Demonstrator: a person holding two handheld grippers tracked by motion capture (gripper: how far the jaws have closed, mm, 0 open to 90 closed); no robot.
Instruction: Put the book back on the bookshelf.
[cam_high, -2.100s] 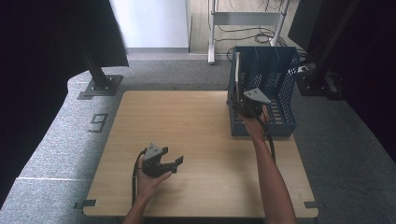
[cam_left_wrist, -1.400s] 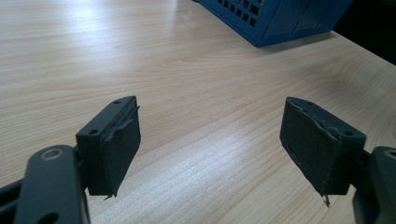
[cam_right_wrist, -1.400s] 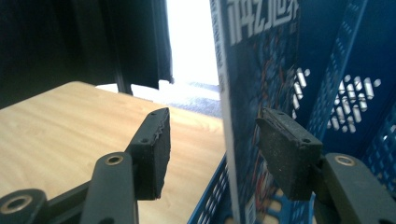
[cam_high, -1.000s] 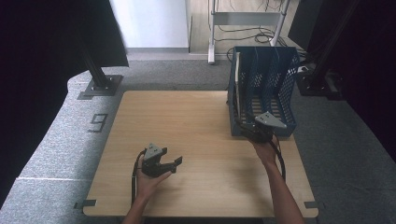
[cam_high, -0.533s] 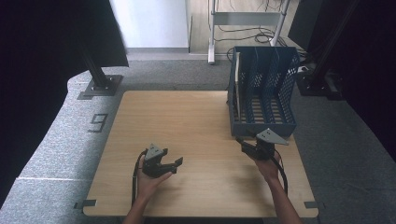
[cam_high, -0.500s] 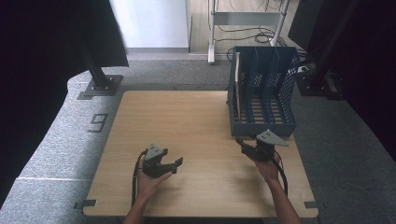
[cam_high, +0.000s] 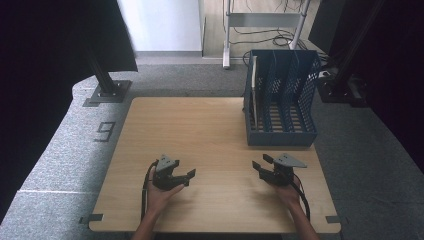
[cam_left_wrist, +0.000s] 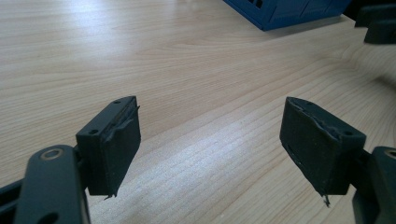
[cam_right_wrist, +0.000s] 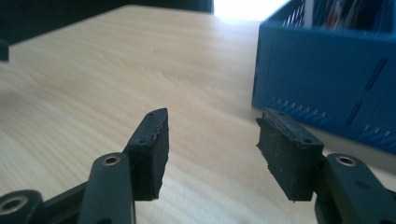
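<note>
**Both grippers empty on the table, blue file rack at the far right corner**

The blue file rack stands upright on the far right part of the wooden table. It is a moulded plastic box with three tall dividers, side walls pierced by a fine grid of holes and a slatted floor. Its low front wall, seen close in the right gripper view, is smooth and solid, with short slanted slots cut into it. A pale flat sheet or folder stands on edge in the leftmost compartment.

The right gripper lies low over the table just in front of the rack, apart from it, its jaws spread with nothing between them. The left gripper sits near the front edge of the table, well apart from the rack, jaws likewise released and empty. Its black pads are blocky, with a rough, slightly frayed rubber face.

The tabletop is light wood-grain laminate with rounded corners. Around it lies speckled grey carpet bearing a dark figure 9
</note>
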